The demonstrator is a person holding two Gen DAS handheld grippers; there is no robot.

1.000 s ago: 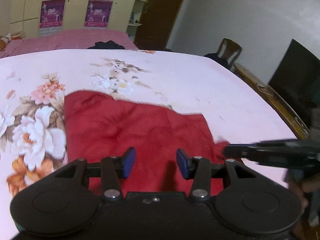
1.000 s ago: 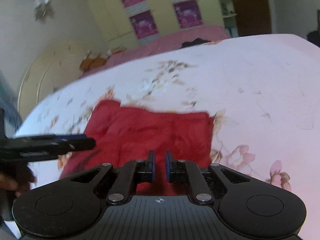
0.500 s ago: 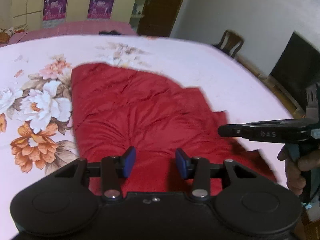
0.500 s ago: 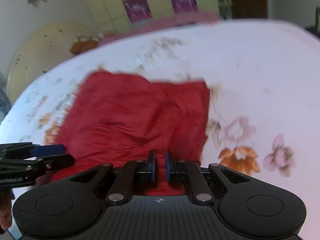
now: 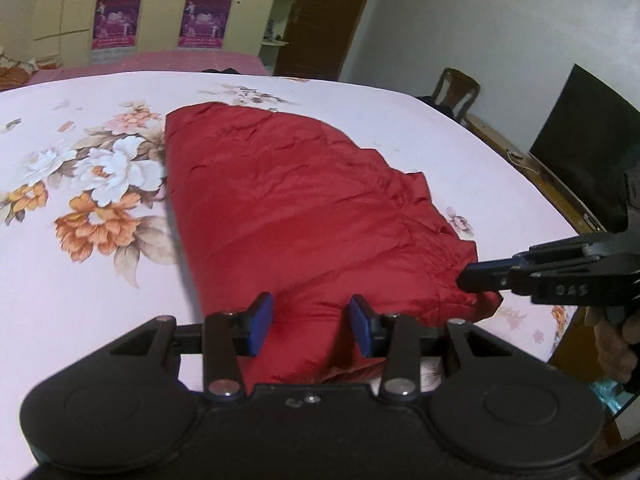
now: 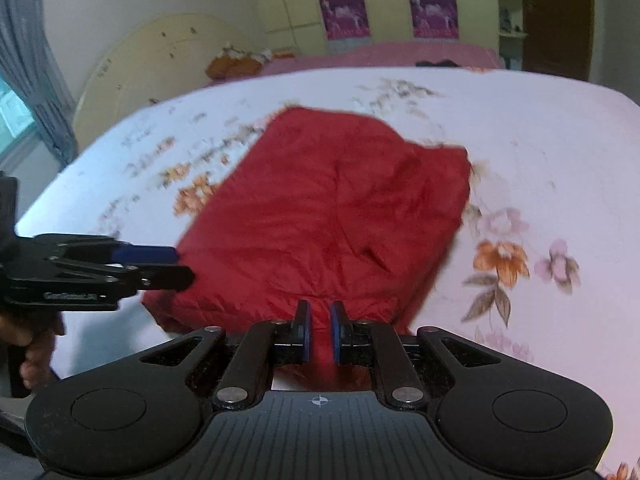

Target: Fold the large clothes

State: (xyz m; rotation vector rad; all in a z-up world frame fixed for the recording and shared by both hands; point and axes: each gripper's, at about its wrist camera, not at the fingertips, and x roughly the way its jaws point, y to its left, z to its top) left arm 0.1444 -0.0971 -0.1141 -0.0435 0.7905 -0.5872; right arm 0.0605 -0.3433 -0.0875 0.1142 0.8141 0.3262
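Left gripper: blue pads apart, a raised fold of red cloth between them at the near edge; pads not seen pressing on it.
Right gripper: blue pads drawn close with a narrow gap, red fabric showing in that gap; looks pinched on the near edge of the garment.
Right gripper seen from the left camera: at the right side, tips closed against the garment's near right corner; embossed letters on its arm reading roughly "DAS", not sharp.
Hand: partly visible at the right edge, wrapped round the right gripper's handle.
Red garment: large, quilted-looking, folded into a rough rectangle, lying flat in the middle of the bed with its near edge at both grippers; wrinkled on top.
Bedsheet: pale pink with orange, white and pink flower prints, spread flat under the garment.
Second bed: further back, covered in darker pink, a small dark item on it.
Chair: wooden, beyond the bed's far right corner.
Dark screen: on a wooden stand along the right wall.
Wardrobe: cream doors at the back wall.
Posters: purple, stuck on the wardrobe doors; print too small to read.
Door: dark brown wood, beside open shelves.
Curtain: grey-blue, at a window on the far left.
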